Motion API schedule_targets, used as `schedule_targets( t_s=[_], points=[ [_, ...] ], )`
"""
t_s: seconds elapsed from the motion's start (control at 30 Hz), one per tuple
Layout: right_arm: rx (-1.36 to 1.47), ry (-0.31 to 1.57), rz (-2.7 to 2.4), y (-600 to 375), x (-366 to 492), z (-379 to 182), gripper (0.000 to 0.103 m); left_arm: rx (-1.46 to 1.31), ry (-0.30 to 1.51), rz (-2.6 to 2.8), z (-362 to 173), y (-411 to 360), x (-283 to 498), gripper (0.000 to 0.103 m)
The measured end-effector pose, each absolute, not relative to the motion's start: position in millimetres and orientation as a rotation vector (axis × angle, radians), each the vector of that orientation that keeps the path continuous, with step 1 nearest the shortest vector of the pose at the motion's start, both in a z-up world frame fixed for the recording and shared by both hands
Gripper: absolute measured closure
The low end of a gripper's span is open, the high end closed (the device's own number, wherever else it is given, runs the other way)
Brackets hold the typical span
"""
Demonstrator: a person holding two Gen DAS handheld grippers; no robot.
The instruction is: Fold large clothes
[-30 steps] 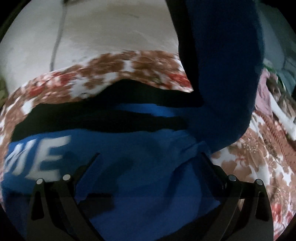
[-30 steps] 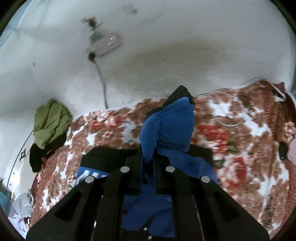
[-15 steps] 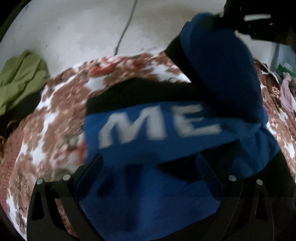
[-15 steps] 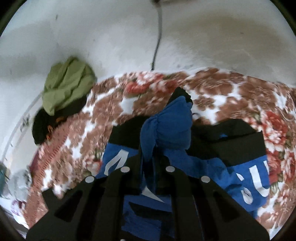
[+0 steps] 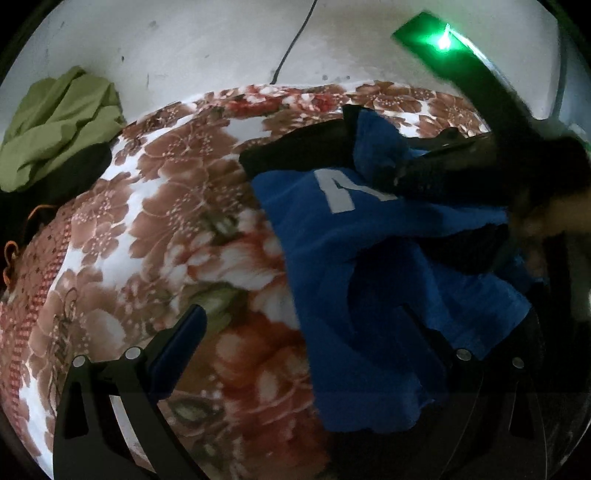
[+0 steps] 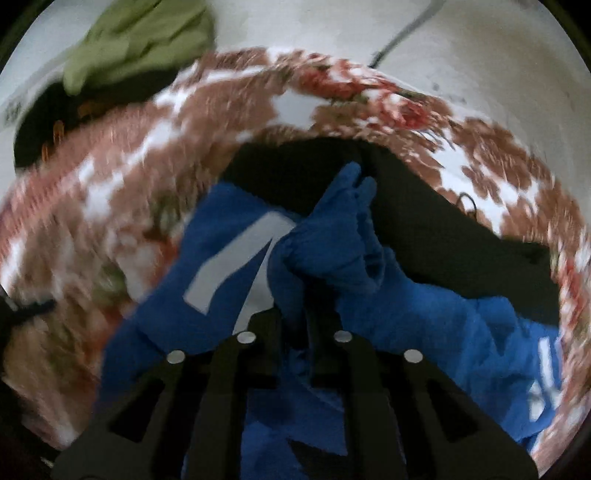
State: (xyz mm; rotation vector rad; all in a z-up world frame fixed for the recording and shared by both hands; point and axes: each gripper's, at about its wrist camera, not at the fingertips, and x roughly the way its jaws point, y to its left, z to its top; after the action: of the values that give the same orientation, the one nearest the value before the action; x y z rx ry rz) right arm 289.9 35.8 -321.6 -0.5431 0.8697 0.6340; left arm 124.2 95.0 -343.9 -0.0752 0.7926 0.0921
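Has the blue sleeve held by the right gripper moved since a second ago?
Yes. The blue sleeve, clamped in the right gripper, has come down from against the white wall onto the garment's white lettering.

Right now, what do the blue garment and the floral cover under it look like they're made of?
Blue garment: soft matte knit, probably cotton jersey or fleece; it bunches in thick rounded folds at the right claw, which is shut on it. Its white letters look like flat print. Floral cover: plush matte blanket, probably synthetic; motion blur leaves the pile uncertain.
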Motion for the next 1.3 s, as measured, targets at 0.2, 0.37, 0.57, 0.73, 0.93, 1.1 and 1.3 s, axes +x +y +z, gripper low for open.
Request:
schedule_targets(
  t_s=[0.2, 0.37, 0.57, 0.73, 0.93, 1.1, 1.3],
  points=[
    [-0.578, 0.869, 0.738, 46, 268, -326, 0.018, -0.068, 0.819, 0.098, -350, 100, 116, 0.005],
    [-0.408, 0.888, 0.753, 16, 277, -287, 0.009, -0.045, 0.835, 0.116, -337, 97, 113, 0.005],
    [-0.287, 0.908, 0.628, -64, 325, -251, 0.005, -0.042, 0.774, 0.118, -295, 84, 148, 0.005],
    [-0.291, 0.926, 0.446, -139, 370, -246, 0.005, 0.001, 0.792, 0.111, -281, 51, 201, 0.005],
    [-0.288, 0.914, 0.338, -197, 403, -257, 0.005, 0.038, 0.794, 0.1, -281, 4, 264, 0.005],
    [-0.264, 0.949, 0.287, -228, 421, -291, 0.005, 0.027, 0.81, 0.095, -306, -15, 296, 0.005],
    [-0.245, 1.004, 0.293, -246, 428, -335, 0.005, 0.041, 0.86, 0.106, -341, -13, 308, 0.005]
  ],
)
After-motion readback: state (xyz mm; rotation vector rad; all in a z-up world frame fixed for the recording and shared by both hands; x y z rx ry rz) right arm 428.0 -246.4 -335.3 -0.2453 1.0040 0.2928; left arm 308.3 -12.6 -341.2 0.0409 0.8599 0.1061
